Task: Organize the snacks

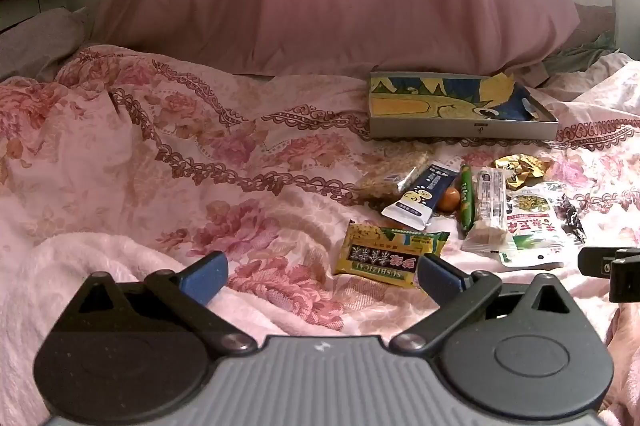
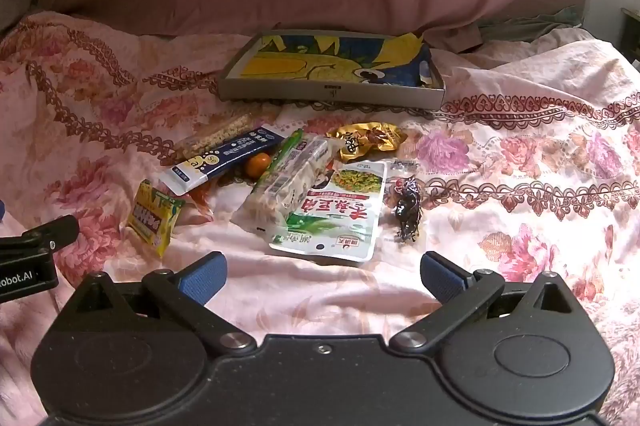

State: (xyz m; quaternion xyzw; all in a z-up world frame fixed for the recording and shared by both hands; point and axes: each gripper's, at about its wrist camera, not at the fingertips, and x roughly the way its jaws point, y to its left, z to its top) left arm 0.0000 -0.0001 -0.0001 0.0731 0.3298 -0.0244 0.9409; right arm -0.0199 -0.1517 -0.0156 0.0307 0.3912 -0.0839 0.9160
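Snacks (image 2: 320, 186) lie heaped on the quilt (image 2: 520, 146) before an empty tray (image 2: 332, 94) – the white pouch (image 2: 340, 210), long axis running away, sits just ahead of the right gripper (image 2: 322, 276), nearer than the left gripper (image 1: 322, 276), both spread wide, holding nothing

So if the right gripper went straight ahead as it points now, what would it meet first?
Probably the white and green pouch, the nearest snack in line between the open jaws of the right gripper. Bare floral bedspread comes before it; depth is uncertain.
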